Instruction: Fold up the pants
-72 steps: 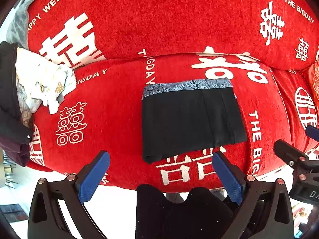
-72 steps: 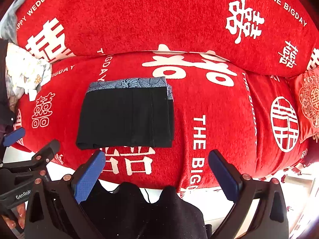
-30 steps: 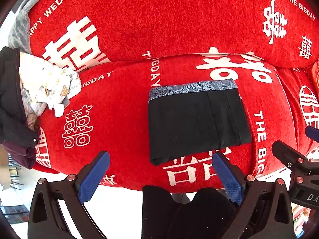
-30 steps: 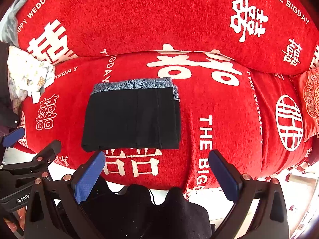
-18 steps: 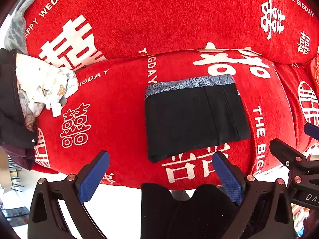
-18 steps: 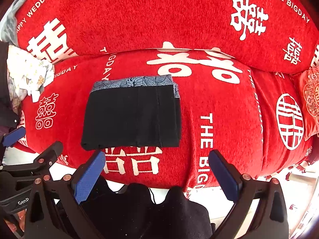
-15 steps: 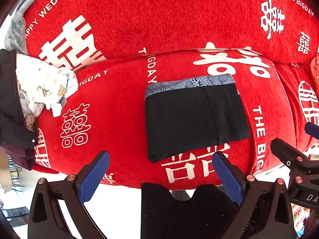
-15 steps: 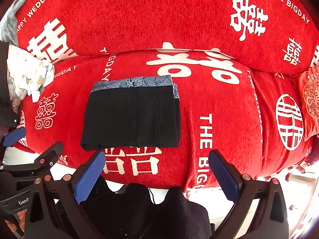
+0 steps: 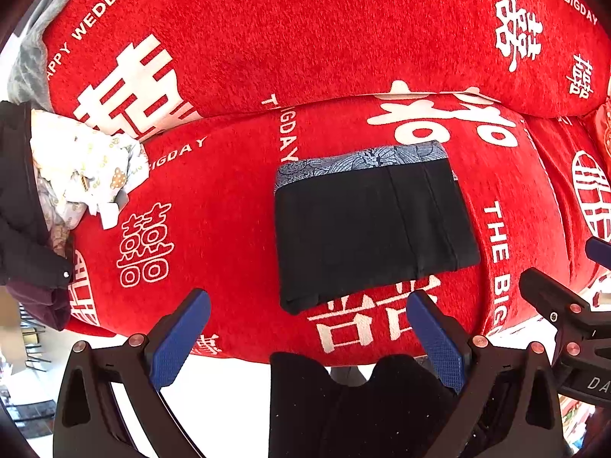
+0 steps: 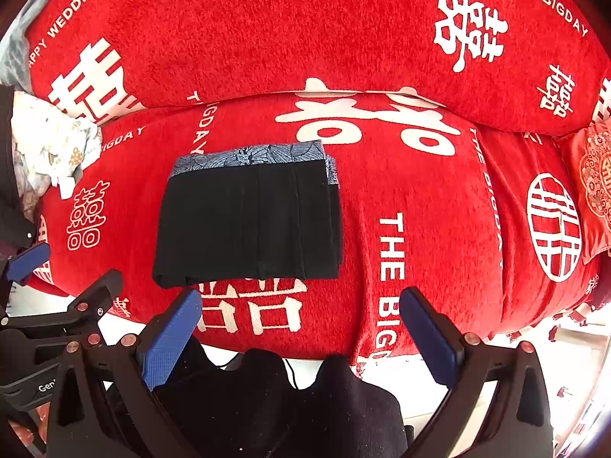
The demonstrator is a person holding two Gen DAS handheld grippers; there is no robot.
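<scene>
So the pants are lying folded into a neat black rectangle on the red sofa seat, patterned grey waistband at the back edge, toward the backrest. Both tongs are hanging off the front of the seat with nothing in them: the left gripper is spread wide and so is the right gripper, each well clear of the cloth.

Judging by that, the folding is looking basically finished. If anything's left, it's squaring up: the near left corner is bulging a bit, so I'd be coming in low, pinching just that corner and tugging it flat without dragging the whole stack across the fuzzy cover.

View differences: the right camera is showing the right edge, where an under-layer of waistband is peeking out past the top layer, plus a red embroidered cushion at far right. The left camera is giving a better look at the pile of pale printed cloth and dark clothing at the left end, and it shows the thickness of that near left corner.
</scene>
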